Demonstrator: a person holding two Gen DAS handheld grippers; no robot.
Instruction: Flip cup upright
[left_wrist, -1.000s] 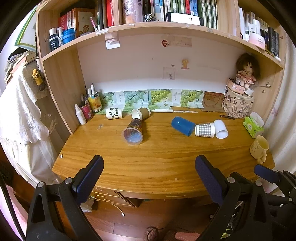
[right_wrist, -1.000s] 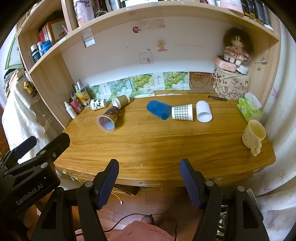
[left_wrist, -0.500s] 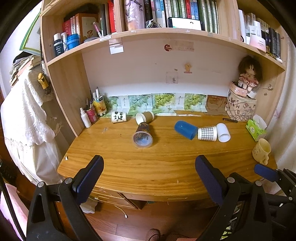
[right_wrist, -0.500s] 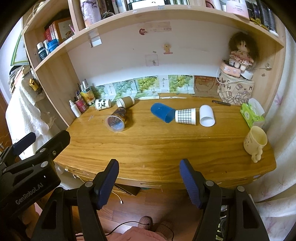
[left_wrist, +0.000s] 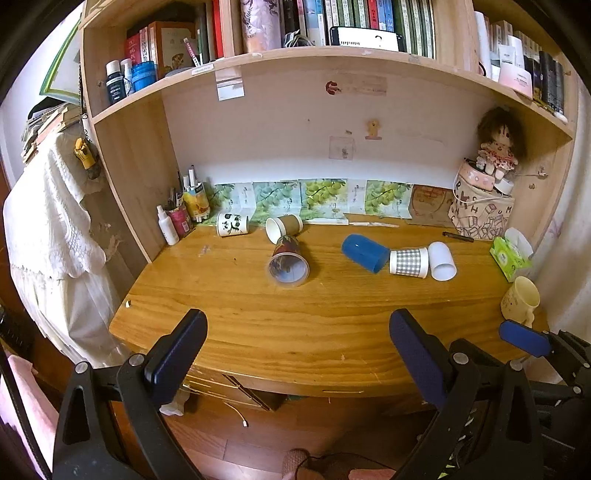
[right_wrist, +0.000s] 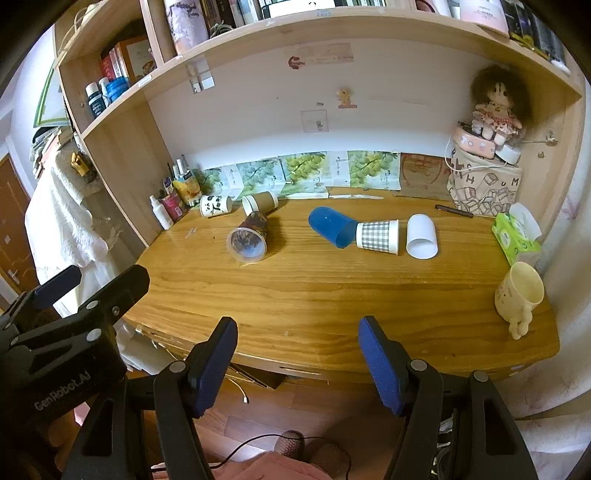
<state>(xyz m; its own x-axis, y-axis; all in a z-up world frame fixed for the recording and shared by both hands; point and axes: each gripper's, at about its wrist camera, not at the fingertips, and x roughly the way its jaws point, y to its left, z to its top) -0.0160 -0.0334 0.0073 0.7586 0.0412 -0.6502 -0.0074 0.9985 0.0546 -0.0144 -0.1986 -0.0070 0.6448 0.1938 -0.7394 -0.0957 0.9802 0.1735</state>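
The left claw (left_wrist: 297, 332) is held off the near edge of the desk (left_wrist: 295, 332) with its fingers spread wide and nothing between them; the right claw (right_wrist: 297, 338) is held the same way, spread and empty, and is seen beside the left claw at the left claw's right side.

Well ahead of both claws, six cups are laid on their sides. Ahead and slightly left of the left claw a dark printed cup (left_wrist: 287, 260) is seen, its open mouth turned toward the claw; just beyond it, at its closed end, a brown paper cup (left_wrist: 283, 228) is lying — whether the two touch cannot be told. Further left of that, near the back of the desk, a panda cup (left_wrist: 232, 224) is found.

Ahead and to the right of the left claw a row of three is formed: a blue cup (left_wrist: 365, 253), a checked cup (left_wrist: 409, 262) whose narrow end is tucked at the blue cup's mouth, and a white cup (left_wrist: 441, 256) just beside the checked one.

Far to the right of the right claw, near the desk's right edge, a cream mug (right_wrist: 519, 295) is standing upright; beyond it a green tissue box (right_wrist: 517, 236) is placed.
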